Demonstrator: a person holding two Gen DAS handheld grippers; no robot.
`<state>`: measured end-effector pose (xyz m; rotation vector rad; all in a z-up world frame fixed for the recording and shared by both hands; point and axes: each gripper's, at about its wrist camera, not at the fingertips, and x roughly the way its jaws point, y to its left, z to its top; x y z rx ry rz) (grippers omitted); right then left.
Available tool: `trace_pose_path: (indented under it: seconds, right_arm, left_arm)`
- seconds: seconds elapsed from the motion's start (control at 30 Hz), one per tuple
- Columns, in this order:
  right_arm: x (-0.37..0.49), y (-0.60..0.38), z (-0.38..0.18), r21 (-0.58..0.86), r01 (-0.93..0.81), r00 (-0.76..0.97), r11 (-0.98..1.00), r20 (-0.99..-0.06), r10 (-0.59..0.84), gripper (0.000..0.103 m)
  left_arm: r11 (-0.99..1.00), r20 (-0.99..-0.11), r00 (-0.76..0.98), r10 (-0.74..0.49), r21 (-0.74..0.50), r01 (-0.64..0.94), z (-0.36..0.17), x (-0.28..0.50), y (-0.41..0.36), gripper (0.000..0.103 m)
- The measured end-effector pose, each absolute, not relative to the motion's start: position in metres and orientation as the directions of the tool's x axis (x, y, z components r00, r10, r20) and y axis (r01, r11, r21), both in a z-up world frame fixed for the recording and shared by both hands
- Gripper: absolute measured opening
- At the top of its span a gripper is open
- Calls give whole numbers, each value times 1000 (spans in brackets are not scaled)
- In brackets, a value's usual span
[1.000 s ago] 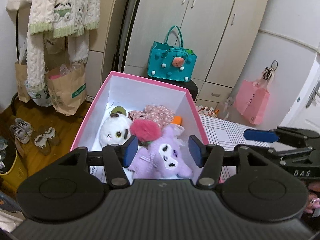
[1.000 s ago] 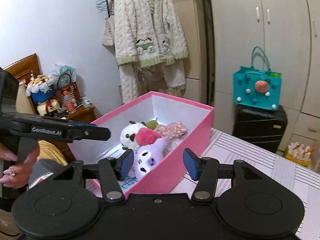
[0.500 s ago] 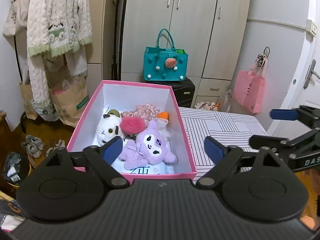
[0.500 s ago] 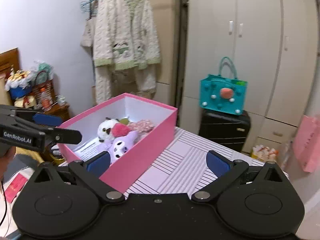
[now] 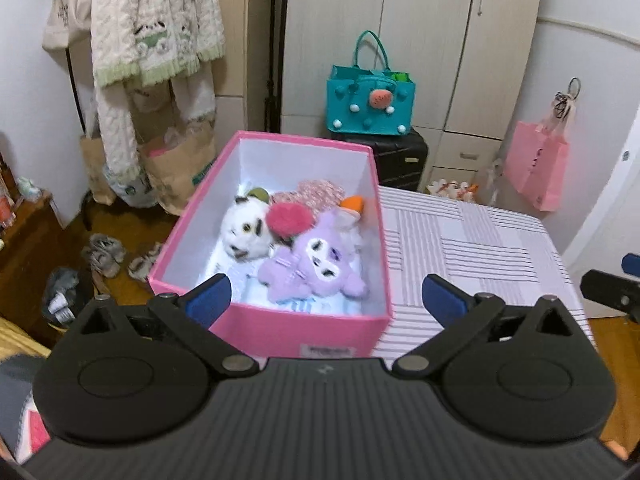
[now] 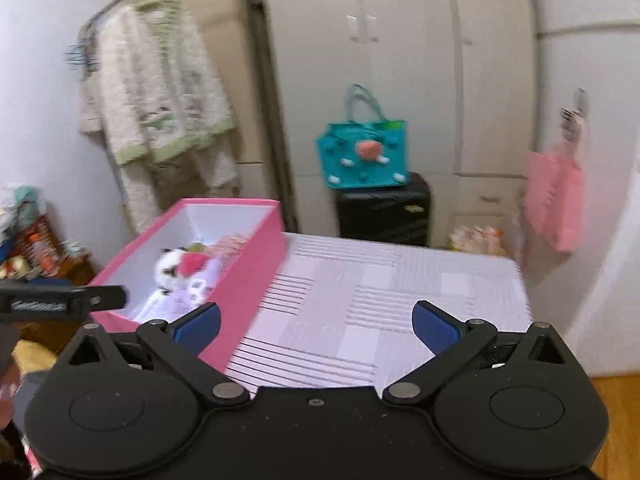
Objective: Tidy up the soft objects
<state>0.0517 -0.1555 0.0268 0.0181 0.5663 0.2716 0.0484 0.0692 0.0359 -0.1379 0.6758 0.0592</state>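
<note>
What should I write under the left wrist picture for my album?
Soft toys, a purple plush and a white one, sit in the pink box on the striped table.

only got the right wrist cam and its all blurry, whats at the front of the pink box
Observer: In the left wrist view a purple plush lies nearest the front wall of the pink box, face up.
Operator: anything orange in there
Observer: Yes, an orange piece sticks up behind the purple plush, by the right wall.
Operator: left gripper holding anything
Observer: No. The left gripper is in front of the box, its jaws are opening, and they hold nothing.
</note>
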Motion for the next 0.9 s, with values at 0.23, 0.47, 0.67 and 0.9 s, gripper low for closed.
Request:
trace_pose_path:
  seconds: [0.23, 0.47, 0.67, 0.9]
  right_arm:
    - [42, -168, 22, 89, -180, 803, 980, -562, 198, 103]
    - [21, -169, 22, 35, -151, 837, 988, -527, 146, 103]
    - [5, -167, 21, -4, -131, 857, 991, -503, 111, 103]
    - [-3, -165, 21, -35, -115, 872, 993, -481, 84, 103]
  left_arm:
    - [997, -610, 792, 21, -49, -64, 32, 32, 48, 103]
    - [997, -535, 843, 59, -14, -78, 32, 14, 38, 103]
    - [998, -501, 865, 34, -29, -56, 30, 6, 35, 103]
    - [999, -477, 879, 26, -26, -44, 23, -1, 32, 103]
